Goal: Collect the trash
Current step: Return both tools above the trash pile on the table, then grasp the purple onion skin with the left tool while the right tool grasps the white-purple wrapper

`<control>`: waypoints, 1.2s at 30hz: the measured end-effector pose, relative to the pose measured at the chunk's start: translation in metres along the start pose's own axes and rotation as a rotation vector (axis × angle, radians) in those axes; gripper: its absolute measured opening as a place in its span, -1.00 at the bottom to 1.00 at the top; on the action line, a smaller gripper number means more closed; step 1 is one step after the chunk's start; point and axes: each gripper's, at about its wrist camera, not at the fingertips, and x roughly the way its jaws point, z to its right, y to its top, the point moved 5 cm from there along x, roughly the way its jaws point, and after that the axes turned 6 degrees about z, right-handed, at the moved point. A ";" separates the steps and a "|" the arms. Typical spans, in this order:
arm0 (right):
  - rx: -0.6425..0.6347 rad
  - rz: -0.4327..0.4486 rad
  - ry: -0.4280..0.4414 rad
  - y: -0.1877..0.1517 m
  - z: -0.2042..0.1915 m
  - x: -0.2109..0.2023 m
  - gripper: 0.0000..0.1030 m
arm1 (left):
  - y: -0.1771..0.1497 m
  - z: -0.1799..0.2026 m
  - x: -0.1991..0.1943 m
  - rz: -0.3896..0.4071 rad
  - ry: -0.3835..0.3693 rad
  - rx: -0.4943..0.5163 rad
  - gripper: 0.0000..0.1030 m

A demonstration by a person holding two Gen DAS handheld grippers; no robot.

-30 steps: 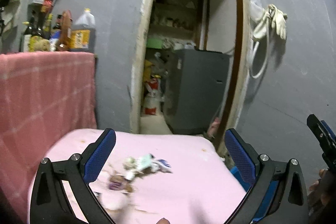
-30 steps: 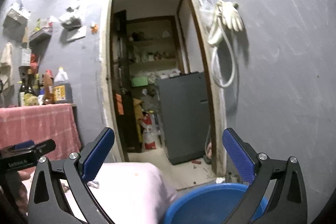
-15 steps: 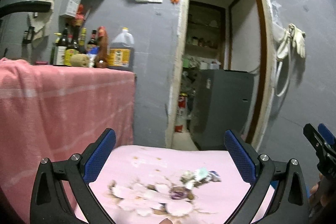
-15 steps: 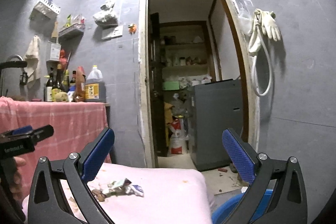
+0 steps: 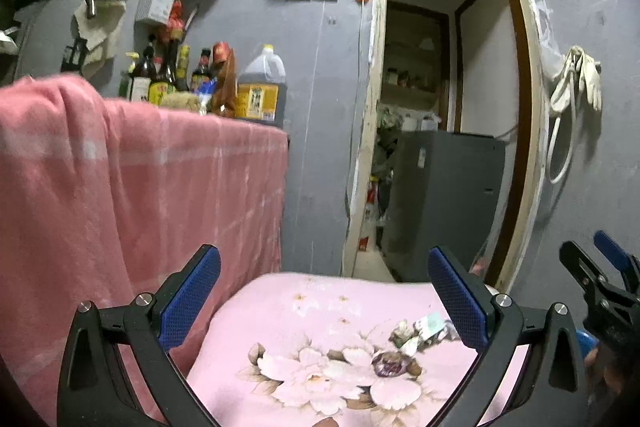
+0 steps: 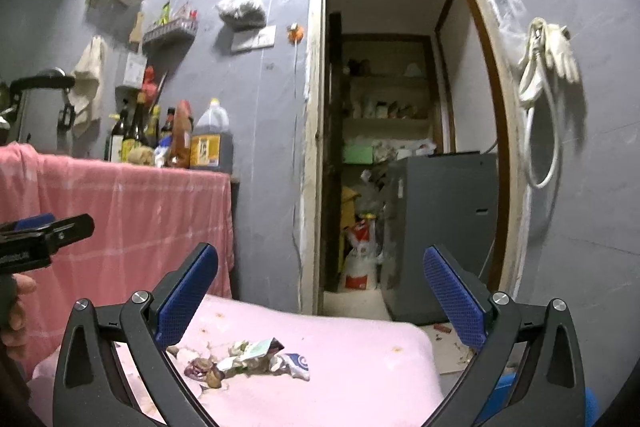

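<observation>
- Now the left gripper (image 5: 324, 291) hovers with jaws spread wide, empty.
- Likewise the right gripper (image 6: 320, 291), jaws apart.
- Crumpled wrappers (image 6: 256, 359) lie on the pink floral cloth (image 6: 360, 379).

The left black gripper with blue padded fingers (image 5: 324, 291) is held wide open — nothing between its fingers. The right black gripper with blue padded fingers (image 6: 320, 291) is also spread wide — empty.
</observation>
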 end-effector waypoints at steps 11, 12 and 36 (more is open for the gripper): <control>0.056 -0.304 0.033 -0.060 0.001 0.057 1.00 | -0.054 -0.005 0.055 -0.249 -0.040 -0.068 0.95; 0.055 -0.326 0.035 -0.064 0.001 0.059 1.00 | -0.057 -0.005 0.058 -0.261 -0.043 -0.082 0.95; 0.130 -0.766 0.175 -0.138 0.002 0.110 -0.01 | -0.124 0.034 0.109 -0.666 -0.272 -0.082 -0.07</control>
